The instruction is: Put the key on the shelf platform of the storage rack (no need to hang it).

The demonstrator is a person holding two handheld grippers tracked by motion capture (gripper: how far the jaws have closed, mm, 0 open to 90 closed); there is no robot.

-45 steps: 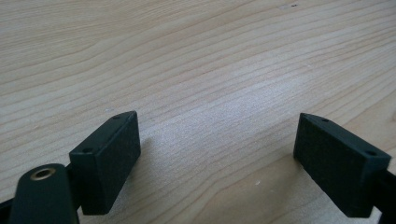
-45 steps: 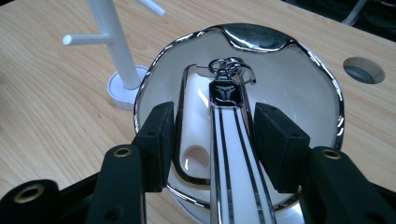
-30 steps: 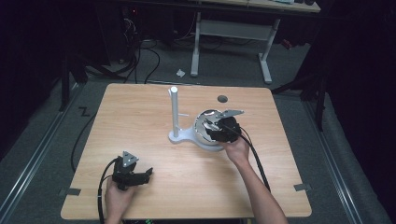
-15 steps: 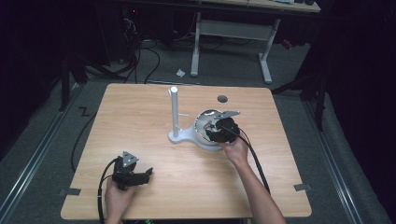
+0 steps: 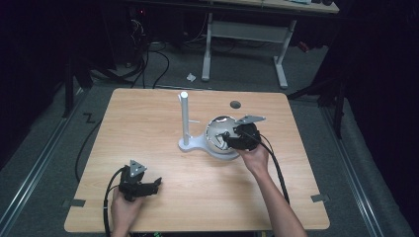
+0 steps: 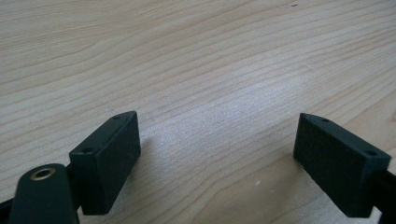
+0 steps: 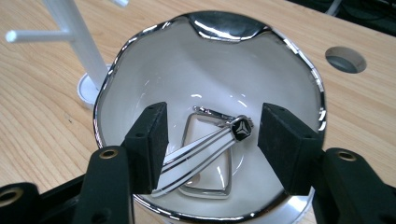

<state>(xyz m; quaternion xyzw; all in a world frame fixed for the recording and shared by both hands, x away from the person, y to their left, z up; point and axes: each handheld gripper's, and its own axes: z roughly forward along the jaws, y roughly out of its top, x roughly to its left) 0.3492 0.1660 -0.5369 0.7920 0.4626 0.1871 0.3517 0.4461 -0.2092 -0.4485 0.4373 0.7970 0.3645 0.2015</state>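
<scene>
Right gripper view: your right gripper (image 7: 212, 140) has dipped, jaws spread, into the white silver-rimmed bowl (image 7: 299, 60), straddling the silver bracelet (image 7: 205, 149), ready to pinch.

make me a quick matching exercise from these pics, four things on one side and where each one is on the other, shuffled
Things:
1. silver bracelet
2. white bowl
3. left hand-held gripper
4. white stand

Places:
A. near the table's front left, jaws open over bare wood
B. upright just left of the bowl
C. lying in the bottom of the bowl
D. on the table under the right hand-held gripper, whose open jaws reach into it

Pairs: 1-C, 2-D, 3-A, 4-B
</scene>
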